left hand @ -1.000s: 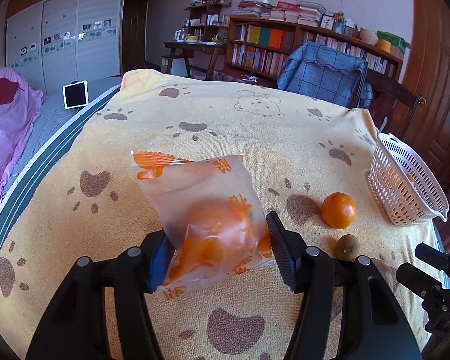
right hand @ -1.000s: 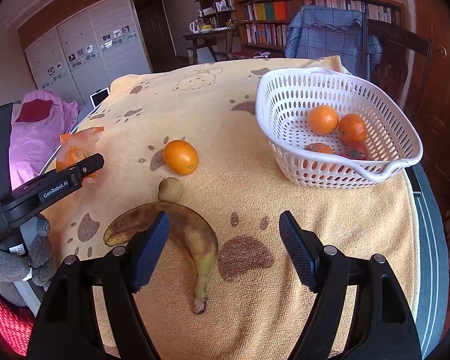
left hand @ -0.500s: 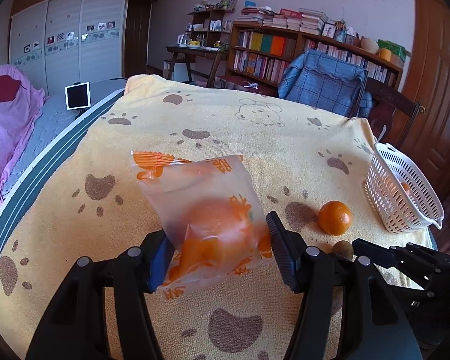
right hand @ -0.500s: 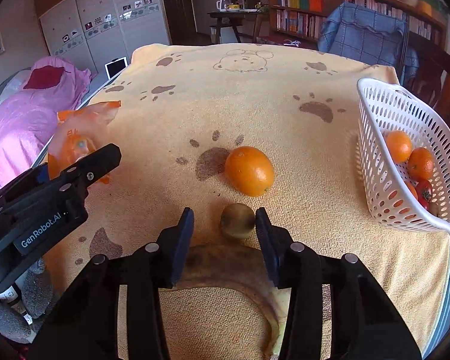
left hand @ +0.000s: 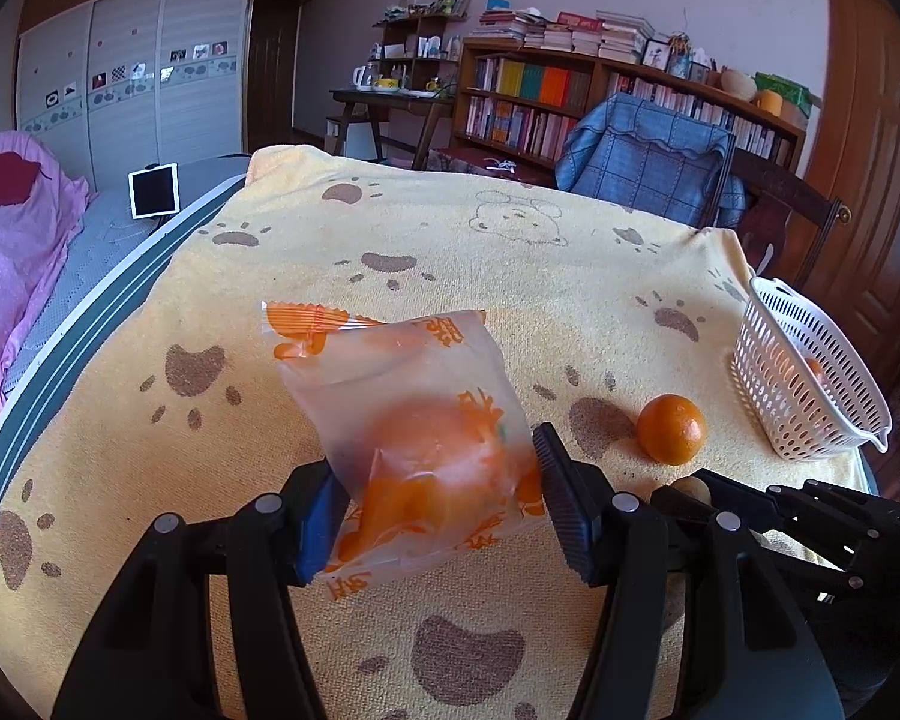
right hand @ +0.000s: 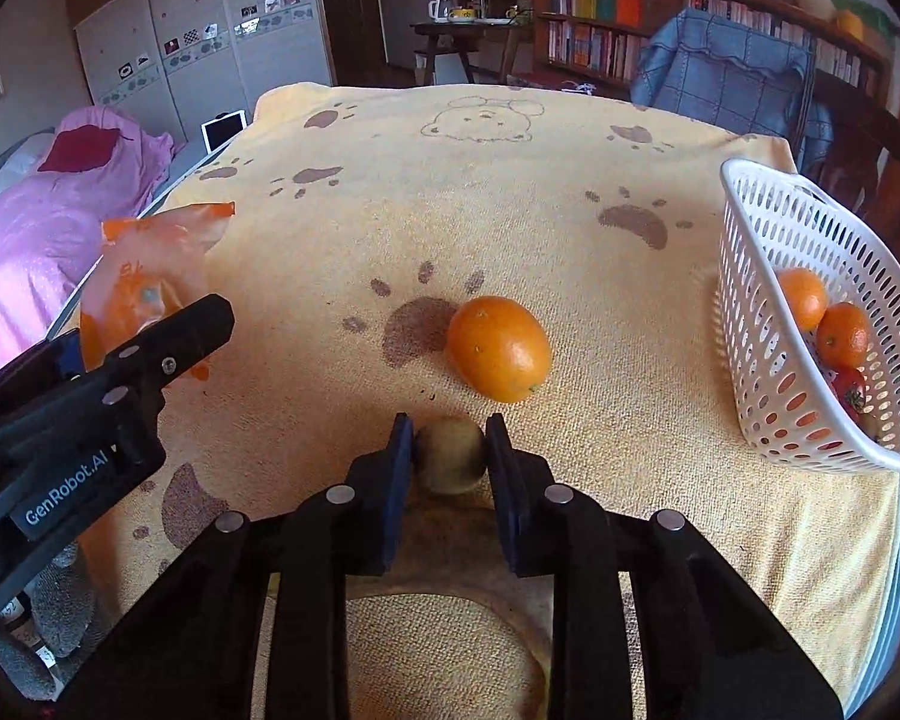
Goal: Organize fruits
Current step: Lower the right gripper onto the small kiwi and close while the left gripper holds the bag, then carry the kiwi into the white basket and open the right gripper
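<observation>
My left gripper (left hand: 435, 501) is shut on a clear plastic bag with orange print (left hand: 414, 432) that holds an orange, lifted above the yellow paw-print cloth (left hand: 390, 252). My right gripper (right hand: 450, 447) is shut on a small brown kiwi (right hand: 450, 459) that rests on the cloth. A loose orange (right hand: 499, 348) lies just beyond the kiwi. The white basket (right hand: 768, 420) at the right holds several oranges and something red. The banana's curve (right hand: 510, 606) shows between the right gripper's arms, mostly hidden. The bag (right hand: 138, 288) and the left gripper (right hand: 144, 354) appear at the left of the right wrist view.
The cloth-covered table ends at a blue-draped chair (left hand: 648, 168) behind it. Bookshelves (left hand: 570, 96) line the far wall. A bed with pink bedding (left hand: 12, 252) lies to the left, with a tablet (left hand: 153, 189) on it. A wooden door (left hand: 870, 150) stands at the right.
My right gripper moved forward over the banana to the kiwi and closed its jaws on it. The left gripper kept still, holding the bag.
</observation>
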Tool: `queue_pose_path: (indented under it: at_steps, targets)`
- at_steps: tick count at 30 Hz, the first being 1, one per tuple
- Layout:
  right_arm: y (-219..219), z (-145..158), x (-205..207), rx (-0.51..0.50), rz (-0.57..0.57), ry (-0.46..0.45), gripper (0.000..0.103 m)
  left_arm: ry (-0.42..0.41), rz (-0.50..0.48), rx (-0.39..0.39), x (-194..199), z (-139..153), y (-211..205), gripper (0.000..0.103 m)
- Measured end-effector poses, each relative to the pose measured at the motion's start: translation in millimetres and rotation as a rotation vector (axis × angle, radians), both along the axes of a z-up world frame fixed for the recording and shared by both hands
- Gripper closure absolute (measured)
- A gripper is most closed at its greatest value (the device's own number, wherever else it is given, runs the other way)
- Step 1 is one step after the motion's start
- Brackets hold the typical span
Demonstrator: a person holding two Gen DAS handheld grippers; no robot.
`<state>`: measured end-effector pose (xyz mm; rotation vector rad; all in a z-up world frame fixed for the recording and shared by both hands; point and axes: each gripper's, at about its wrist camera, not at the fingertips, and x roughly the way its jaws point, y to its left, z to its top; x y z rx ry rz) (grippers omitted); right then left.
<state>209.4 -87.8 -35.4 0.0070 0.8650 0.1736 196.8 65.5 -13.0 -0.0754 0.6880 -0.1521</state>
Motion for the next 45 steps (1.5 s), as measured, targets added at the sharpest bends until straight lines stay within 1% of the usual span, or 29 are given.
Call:
queue_pose_path:
  at_steps: [10,17,22,32,45]
  targets:
    - [-14.7,36.7,-14.6,0.045,-0.023,-0.091,0.077,-0.002,-0.012,0.013,-0.7,-1.8,-4.6,0.044]
    - [-43.6,64.9,-20.8,0.066,-0.099,-0.166,0.078,-0.003,-0.013,0.013,-0.8,-1.7,-4.8,0.044]
    - [-69.3,77.3,-21.0,0.076,-0.164,-0.194,0.078,-0.005,-0.015,0.014,-1.2,-1.0,-5.0,0.044]
    - [-120.0,75.9,-9.4,0.143,-0.287,-0.173,0.078,-0.006,-0.018,0.016,-1.8,-0.4,-5.6,0.044]
    - [-136.9,65.1,4.6,0.168,-0.340,-0.153,0.077,-0.013,-0.025,0.021,-4.5,0.2,-8.6,0.044]
